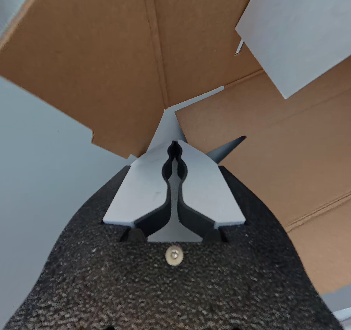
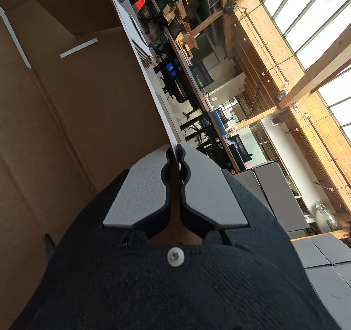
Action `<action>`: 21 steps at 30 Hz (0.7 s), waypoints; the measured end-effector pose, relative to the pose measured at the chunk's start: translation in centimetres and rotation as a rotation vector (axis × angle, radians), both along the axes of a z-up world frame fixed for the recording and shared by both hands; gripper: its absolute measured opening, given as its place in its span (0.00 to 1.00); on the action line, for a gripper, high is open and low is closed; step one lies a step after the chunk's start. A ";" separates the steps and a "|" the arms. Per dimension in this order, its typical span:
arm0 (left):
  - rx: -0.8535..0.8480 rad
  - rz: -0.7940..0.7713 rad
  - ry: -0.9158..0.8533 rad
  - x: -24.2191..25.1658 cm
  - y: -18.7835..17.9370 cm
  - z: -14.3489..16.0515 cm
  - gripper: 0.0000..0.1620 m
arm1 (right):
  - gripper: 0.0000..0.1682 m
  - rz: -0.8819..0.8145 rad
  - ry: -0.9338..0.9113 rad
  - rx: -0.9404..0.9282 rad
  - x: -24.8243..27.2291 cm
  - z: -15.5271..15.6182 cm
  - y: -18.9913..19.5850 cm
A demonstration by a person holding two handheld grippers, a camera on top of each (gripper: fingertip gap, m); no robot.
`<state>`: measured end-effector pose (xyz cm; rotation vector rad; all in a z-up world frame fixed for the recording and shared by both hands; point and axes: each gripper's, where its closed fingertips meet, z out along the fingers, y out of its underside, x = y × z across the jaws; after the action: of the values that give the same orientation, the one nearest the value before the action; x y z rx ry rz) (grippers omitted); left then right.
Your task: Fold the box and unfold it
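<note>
Box is brown corrugated card, white on the outer face; it's opened out, flaps splayed at angles with score lines showing; one white-faced flap tips in at upper right; from my right wrist view I see the brown interior with white slits at the flap cuts, wall edge running up toward the far end

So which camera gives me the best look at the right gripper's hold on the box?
The right wrist view: the right gripper is pinched on the box wall edge. The left wrist view shows only brown flaps.
</note>
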<state>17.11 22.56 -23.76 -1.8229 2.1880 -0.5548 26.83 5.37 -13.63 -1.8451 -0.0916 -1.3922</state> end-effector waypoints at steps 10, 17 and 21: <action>-0.376 0.072 -0.092 0.1 -2.8 0.2 0.00 | 0.03 -0.011 0.000 0.019 -0.1 -0.2 0.0; -0.115 0.114 -0.117 0.0 -0.3 0.0 0.00 | 0.03 -0.024 0.035 0.078 0.3 0.1 -0.5; -0.133 0.122 -0.143 0.3 -0.5 0.3 0.00 | 0.03 -0.017 0.052 0.108 0.6 0.3 -0.9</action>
<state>17.44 22.07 -23.42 -1.9025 1.9750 -0.7947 27.42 4.47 -13.28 -1.7950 0.0256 -1.3333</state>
